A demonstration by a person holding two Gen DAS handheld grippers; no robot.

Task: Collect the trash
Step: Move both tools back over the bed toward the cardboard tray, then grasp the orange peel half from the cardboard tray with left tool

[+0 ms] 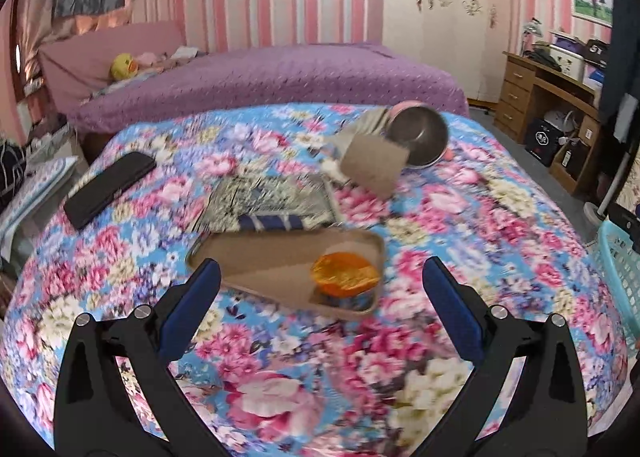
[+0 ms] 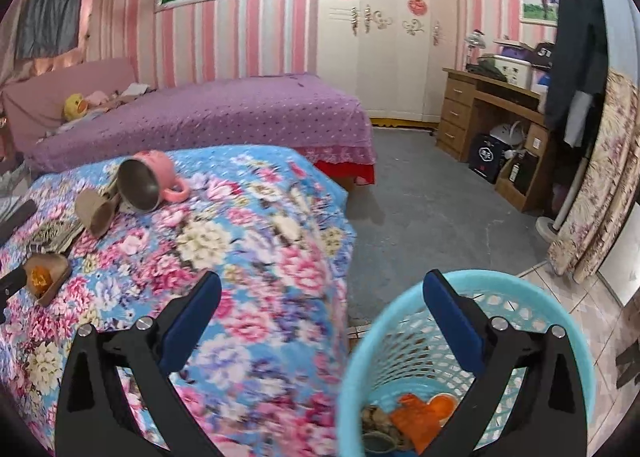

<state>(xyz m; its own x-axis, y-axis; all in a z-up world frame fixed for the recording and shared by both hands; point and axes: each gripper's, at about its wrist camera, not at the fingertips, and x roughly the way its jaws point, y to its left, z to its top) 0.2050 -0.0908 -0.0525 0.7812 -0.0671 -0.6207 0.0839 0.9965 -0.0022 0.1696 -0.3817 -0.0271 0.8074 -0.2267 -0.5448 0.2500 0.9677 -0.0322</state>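
A brown flat tin [image 1: 280, 257] lies on the floral bedspread [image 1: 320, 357] with an orange wrapper [image 1: 345, 273] on its right end. My left gripper [image 1: 320, 277] is open, its fingers either side of the tin, just short of it. A brown paper cup [image 1: 374, 169] lies on its side beyond. My right gripper [image 2: 322, 291] is open and empty, with its right finger over the turquoise mesh bin [image 2: 400, 357]. Orange wrappers [image 2: 424, 417] and other trash lie in the bin. The tin also shows in the right wrist view [image 2: 50, 277], and so does the cup [image 2: 96, 211].
A pink mug [image 1: 418, 137] with a steel inside lies tipped behind the cup. A black phone [image 1: 108, 189] and a patterned pouch [image 1: 268, 201] lie on the bedspread. A purple bed [image 2: 200, 117], a wooden desk [image 2: 492, 113] and grey floor [image 2: 432, 217] lie beyond.
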